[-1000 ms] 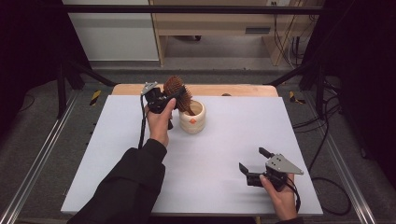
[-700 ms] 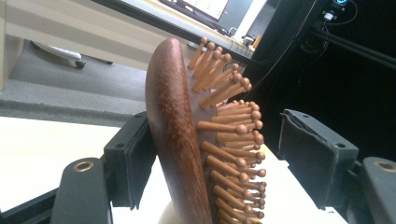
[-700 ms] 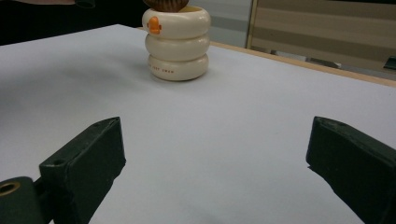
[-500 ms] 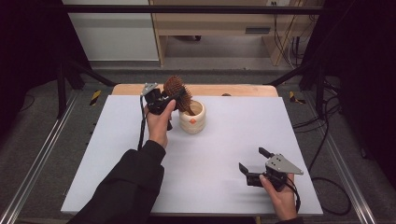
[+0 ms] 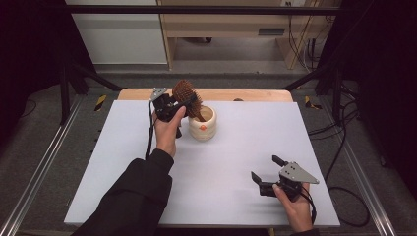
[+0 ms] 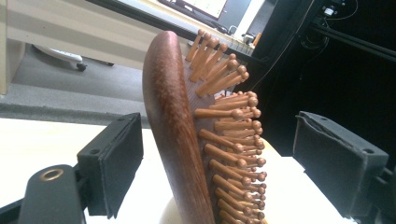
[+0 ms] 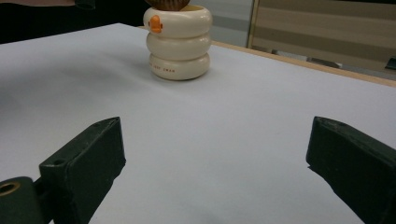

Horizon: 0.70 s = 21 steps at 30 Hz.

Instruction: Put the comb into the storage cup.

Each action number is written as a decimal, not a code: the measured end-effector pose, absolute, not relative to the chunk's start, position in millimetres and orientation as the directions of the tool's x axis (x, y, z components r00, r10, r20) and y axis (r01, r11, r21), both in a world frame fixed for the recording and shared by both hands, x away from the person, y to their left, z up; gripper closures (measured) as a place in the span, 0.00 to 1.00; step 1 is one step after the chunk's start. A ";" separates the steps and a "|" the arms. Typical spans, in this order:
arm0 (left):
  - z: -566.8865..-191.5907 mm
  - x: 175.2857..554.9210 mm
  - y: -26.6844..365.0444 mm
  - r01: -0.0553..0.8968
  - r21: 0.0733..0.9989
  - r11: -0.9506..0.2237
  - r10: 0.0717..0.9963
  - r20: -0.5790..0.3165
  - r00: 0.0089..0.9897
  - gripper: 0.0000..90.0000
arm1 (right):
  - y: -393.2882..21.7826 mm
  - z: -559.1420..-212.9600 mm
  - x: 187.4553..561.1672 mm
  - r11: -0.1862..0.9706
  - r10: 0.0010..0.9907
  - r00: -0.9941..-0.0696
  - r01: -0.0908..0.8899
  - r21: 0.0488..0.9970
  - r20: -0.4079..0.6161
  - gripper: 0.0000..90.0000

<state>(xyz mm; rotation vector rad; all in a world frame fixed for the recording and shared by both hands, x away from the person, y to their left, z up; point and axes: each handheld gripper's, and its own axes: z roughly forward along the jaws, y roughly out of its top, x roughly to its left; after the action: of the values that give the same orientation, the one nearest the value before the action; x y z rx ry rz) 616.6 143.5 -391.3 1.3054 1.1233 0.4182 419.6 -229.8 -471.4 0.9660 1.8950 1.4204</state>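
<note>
A brown wooden hairbrush (image 5: 187, 95) stands handle-down in a cream ringed cup (image 5: 204, 125) at the back of the white table. My left gripper (image 5: 181, 105) is at the brush head. In the left gripper view the brush (image 6: 173, 130) stands between the jaws with a gap on each side. The pads (image 6: 116, 161) do not press on it, and the jaws have just been opening. My right gripper (image 5: 264, 168) rests open near the front right edge with nothing between its jaws. The right gripper (image 7: 215, 163) faces the cup (image 7: 179, 42) across bare table.
The white tabletop (image 5: 246, 147) has a wooden strip (image 5: 246, 94) along its back edge. Black frame posts stand at both back corners and metal rails run along the sides. A cable hangs from the left gripper down along the sleeve (image 5: 133, 196).
</note>
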 end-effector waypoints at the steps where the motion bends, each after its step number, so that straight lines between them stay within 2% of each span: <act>1: -391.7 616.4 143.4 0.331 0.900 0.284 0.791 -0.415 0.450 0.16 | -229.9 -471.4 419.8 0.173 0.820 -0.573 0.207 0.963 -0.024 0.05; 10: -391.9 614.0 141.9 0.319 0.918 0.236 0.828 -0.362 0.428 0.04 | -229.9 -471.5 419.5 0.174 0.820 -0.572 0.208 0.963 -0.024 0.05; 21: -391.4 610.1 141.6 0.306 0.930 0.204 0.835 -0.328 0.442 0.03 | -229.2 -471.4 419.2 0.168 0.819 -0.574 0.209 0.963 -0.019 0.05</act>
<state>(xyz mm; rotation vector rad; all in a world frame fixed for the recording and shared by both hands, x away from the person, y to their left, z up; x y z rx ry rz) 610.1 141.6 -391.4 1.3684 1.1123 0.5020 419.2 -229.2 -471.4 0.9691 1.8947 1.4254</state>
